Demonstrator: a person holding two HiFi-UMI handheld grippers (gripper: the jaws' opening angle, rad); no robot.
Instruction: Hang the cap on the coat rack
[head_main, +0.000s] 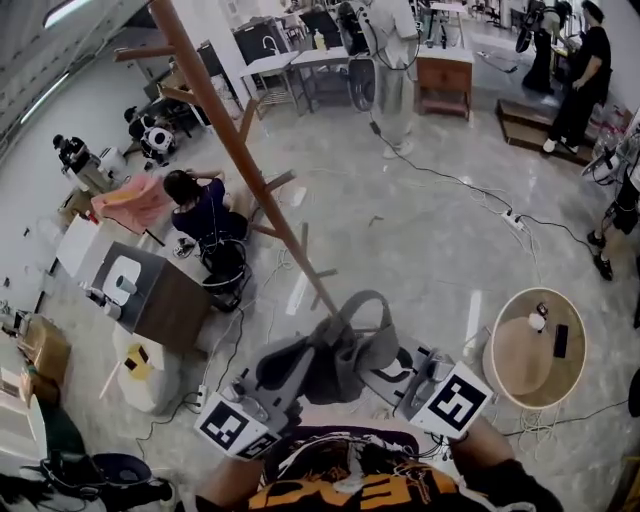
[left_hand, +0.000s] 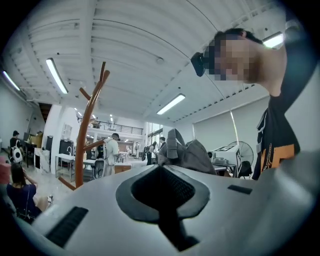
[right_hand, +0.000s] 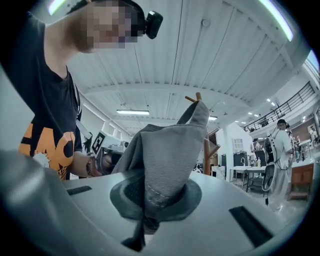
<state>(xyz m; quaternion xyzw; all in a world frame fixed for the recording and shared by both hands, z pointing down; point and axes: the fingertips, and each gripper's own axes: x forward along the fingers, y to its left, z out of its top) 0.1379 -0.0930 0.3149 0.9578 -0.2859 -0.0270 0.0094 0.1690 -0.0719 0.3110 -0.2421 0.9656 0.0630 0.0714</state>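
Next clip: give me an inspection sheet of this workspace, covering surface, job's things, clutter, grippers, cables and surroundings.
Surface: glossy grey floor, reflecting ceiling lights.
Job's things: grey fabric cap held up between both tongs, not yet hung; brown wooden coat rack stands ahead, nothing seen on its pegs.
Clutter: round beige side table carrying small items; dark brown cabinet.
Grippers: left tongs shut on the cap's edge; right tongs shut on its fabric.
Cables: black cable crossing the floor to a white power strip.
Surroundings: open workshop; seated person in dark top, others standing near desks.
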